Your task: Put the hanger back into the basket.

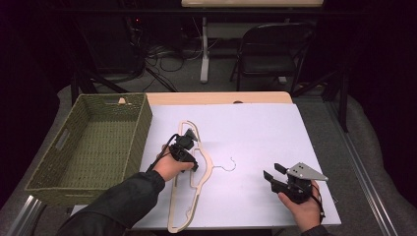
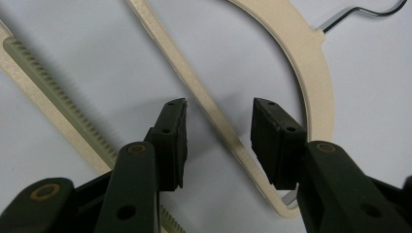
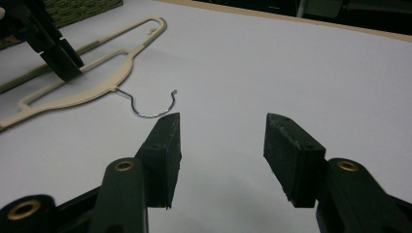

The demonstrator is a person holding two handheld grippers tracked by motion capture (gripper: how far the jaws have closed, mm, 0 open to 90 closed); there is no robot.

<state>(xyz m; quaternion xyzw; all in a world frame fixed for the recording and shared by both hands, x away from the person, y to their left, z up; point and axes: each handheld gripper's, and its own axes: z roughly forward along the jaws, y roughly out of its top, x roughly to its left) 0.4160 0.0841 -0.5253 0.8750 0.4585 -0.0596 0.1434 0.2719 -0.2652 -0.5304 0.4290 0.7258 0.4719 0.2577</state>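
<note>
Cream hanger [image 1: 189, 182] flat on the white-covered worktop [image 1: 255, 132], lying lengthwise from near the woven basket [image 1: 93, 147] down toward the near edge; its metal hook [image 1: 227, 164] pointing right, toward mid-worktop; a notched, ribbed strip along one arm, seen close in the left gripper view.

Left gripper [image 1: 189, 139] held by the left hand [image 1: 169, 167] right over the hanger's upper half; fingers [image 2: 171, 141] spread apart, straddling the hanger's thin inner bar [image 2: 214, 116], gripping nothing; bar running between the two pads, clear daylight on both sides; curved shoulder of the hanger [image 2: 311, 63] just beyond the farther finger, hook wire at the top corner of that view.

Right gripper [image 1: 273, 173] held by the right hand [image 1: 305, 209] near the worktop's right front, well apart from the hanger; grey three-cornered plate on top; fingers [image 3: 163, 155] open wide and empty, bare white worktop [image 3: 291, 63] between and ahead of them; hanger [image 3: 97, 68] and hook [image 3: 153, 109] off to the upper left in the right gripper view, left gripper [image 3: 58, 58] poised over it there.

Olive-green basket on the left edge of the worktop, beside the hanger's far end; dark folding chair [image 1: 270, 49] and cables on the floor behind.
</note>
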